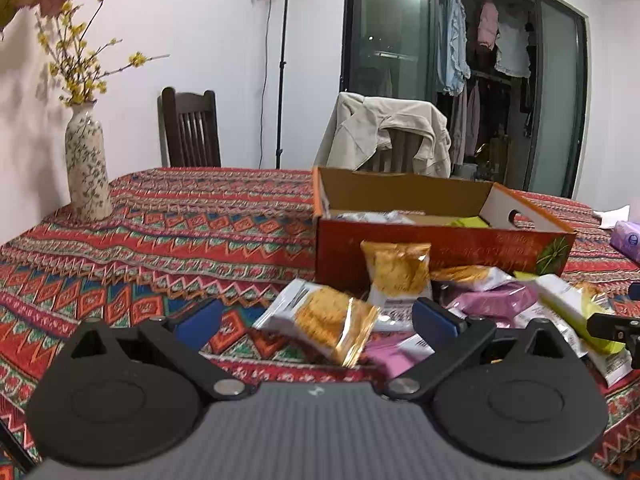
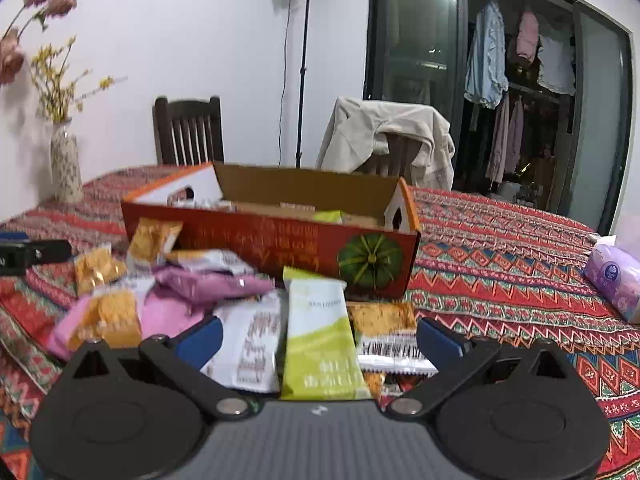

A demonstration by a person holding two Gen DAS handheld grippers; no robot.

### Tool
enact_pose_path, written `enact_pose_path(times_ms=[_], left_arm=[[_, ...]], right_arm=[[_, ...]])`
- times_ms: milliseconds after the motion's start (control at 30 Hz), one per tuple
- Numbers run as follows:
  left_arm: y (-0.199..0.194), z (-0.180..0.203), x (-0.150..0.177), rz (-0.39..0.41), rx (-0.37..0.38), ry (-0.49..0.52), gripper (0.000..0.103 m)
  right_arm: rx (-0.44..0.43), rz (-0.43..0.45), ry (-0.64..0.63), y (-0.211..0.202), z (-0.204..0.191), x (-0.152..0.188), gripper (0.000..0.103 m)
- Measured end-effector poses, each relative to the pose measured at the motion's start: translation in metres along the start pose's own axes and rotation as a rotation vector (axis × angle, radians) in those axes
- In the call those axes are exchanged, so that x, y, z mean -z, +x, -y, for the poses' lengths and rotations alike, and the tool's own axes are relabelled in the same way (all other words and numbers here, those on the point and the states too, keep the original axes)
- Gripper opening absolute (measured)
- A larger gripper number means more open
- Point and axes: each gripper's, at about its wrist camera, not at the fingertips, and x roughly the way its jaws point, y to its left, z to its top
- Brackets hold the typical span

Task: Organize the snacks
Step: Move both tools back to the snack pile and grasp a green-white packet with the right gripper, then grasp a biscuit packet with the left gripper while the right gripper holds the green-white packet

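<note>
I hold both tools low over the surface (image 1: 168, 224), which is spread with a red patterned cloth, and the open red cardboard box (image 2: 248, 236) is my landmark for everything here.

My left gripper (image 1: 316, 322) has its jaws spread wide, with nothing between them. Just ahead of it, on the near side of the box, an orange cracker packet (image 1: 324, 324) lies tilted on the cloth. A second orange packet (image 1: 396, 272) stands leaning against the box's front wall. Beside these, still in front of the box, lie pink packets (image 1: 492, 300) and a white-and-green packet (image 1: 568, 308).

My right gripper (image 2: 320, 344) also has its jaws spread apart and pinches nothing. Between its blue fingertips (image 2: 200, 340), in front of the box's pumpkin picture (image 2: 368, 260), lies a green-and-white packet (image 2: 320, 344), with a white printed packet (image 2: 252, 344) touching it on one side and a flat orange packet (image 2: 384, 316) on the other. More pink packets (image 2: 208, 280) and small orange ones (image 2: 96, 268) are heaped toward the box's left front corner.

Inside the box I can see a few packets already lying on its floor, one of them yellow-green (image 1: 468, 222).

Left of the box a flowered vase (image 1: 86, 168) with yellow sprigs stands on the cloth. Right of the box lies a purple tissue pack (image 2: 616, 280). Behind the box stand two dark chairs (image 1: 192, 128), one of them draped with a beige jacket (image 1: 392, 132).
</note>
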Motion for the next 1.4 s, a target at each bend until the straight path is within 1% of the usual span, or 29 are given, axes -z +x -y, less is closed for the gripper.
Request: enact_pose_path(times_ms=[100,133,167,200,267,300,367,500,567,600,667,767,867,1000,1100,1200,1400], left_arm=[[0.005,-0.003,0.003,-0.008,-0.002,-0.014,0.103],[0.006,-0.004,0.004,-0.009,-0.001,-0.016,0.103],[0.007,-0.004,0.005,-0.011,0.002,-0.018,0.103],[0.008,-0.004,0.005,-0.012,0.006,-0.021,0.103],[0.01,-0.005,0.005,-0.016,0.009,-0.029,0.103],[0.01,-0.006,0.005,-0.019,0.01,-0.034,0.103],[0.011,-0.008,0.005,-0.024,0.014,-0.045,0.103],[0.012,-0.009,0.005,-0.031,0.015,-0.053,0.103],[0.013,-0.009,0.005,-0.035,0.018,-0.054,0.103],[0.013,-0.009,0.005,-0.038,0.018,-0.054,0.103],[0.014,-0.008,0.005,-0.041,0.018,-0.055,0.103],[0.013,-0.008,0.005,-0.037,0.013,-0.056,0.103],[0.013,-0.008,0.005,-0.033,0.003,-0.057,0.103],[0.012,-0.005,0.004,-0.03,-0.025,-0.048,0.103],[0.009,0.003,0.003,-0.025,-0.045,-0.018,0.103],[0.005,0.012,-0.001,-0.032,-0.03,-0.021,0.103],[0.009,0.044,-0.007,-0.088,-0.003,-0.019,0.103]], right_arm=[[0.003,-0.015,-0.004,0.006,0.001,0.0,0.101],[0.004,-0.018,-0.005,0.008,0.001,-0.001,0.098],[0.008,-0.02,-0.007,0.011,0.002,-0.003,0.093],[0.012,-0.023,-0.011,0.013,0.002,-0.005,0.089],[0.017,-0.03,-0.021,0.019,0.002,-0.008,0.077],[0.02,-0.035,-0.022,0.023,0.003,-0.011,0.074],[0.024,-0.048,-0.022,0.03,0.003,-0.014,0.061],[0.006,-0.066,-0.005,0.041,0.003,-0.012,0.052],[0.006,-0.076,-0.007,0.044,0.002,-0.009,0.047],[0.01,-0.078,-0.011,0.045,0.002,-0.008,0.045],[-0.005,-0.081,-0.007,0.045,0.002,-0.007,0.039],[0.0,-0.069,-0.015,0.044,0.0,-0.005,0.038],[0.001,-0.046,0.013,0.04,0.004,-0.004,0.037],[0.024,0.017,0.063,0.027,0.013,-0.002,0.037],[0.034,0.058,0.069,0.018,0.014,0.0,0.037],[0.031,0.069,0.06,0.015,0.013,-0.001,0.037],[0.027,0.085,0.056,0.013,0.013,-0.001,0.037]])
